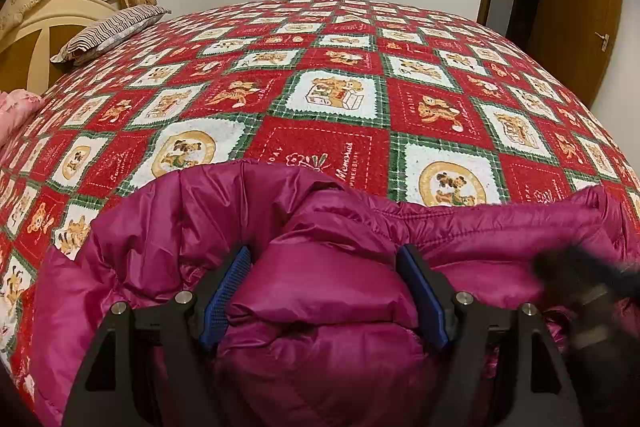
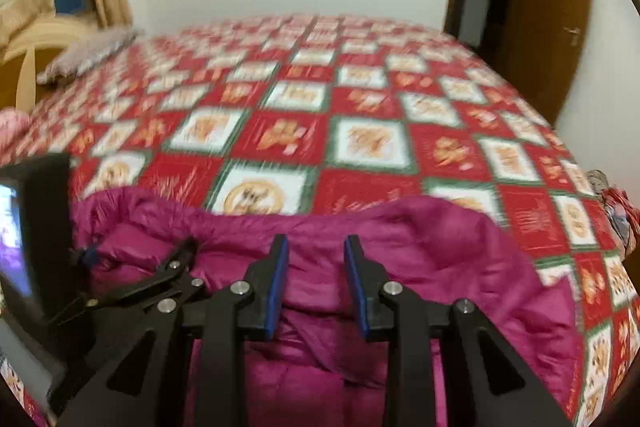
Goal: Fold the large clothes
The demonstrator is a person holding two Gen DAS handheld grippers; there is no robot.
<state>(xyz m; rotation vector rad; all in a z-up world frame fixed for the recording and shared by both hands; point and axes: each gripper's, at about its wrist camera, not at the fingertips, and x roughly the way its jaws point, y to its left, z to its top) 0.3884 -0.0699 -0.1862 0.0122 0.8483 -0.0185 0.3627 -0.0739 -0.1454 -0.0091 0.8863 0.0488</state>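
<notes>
Magenta puffer jacket point(image 1: 320, 291) fills the near view, bunched on the near edge of the bed point(image 1: 340, 67), on its red patchwork quilt. Left claw point(image 1: 324, 259) is spread wide with a fat roll of padding bulging between its blue pads point(image 1: 226, 283); whether those pads are actually pressing the roll, I can't tell. Right claw point(image 2: 316, 263) sits just right of it over the same jacket, jaws narrowly parted, nothing pinched, its view blurred.

To my eye the step in hand is letting go of a finished fold and setting up the next. Doing it well means lifting the left claw straight off so the slippery shell doesn't drag with it, then pressing the air out of the roll. The right claw should pick a seam or hem on the jacket's right side, not loose puff. A striped pillow point(image 1: 112, 31) lies far beyond the jacket, clear of the work.
</notes>
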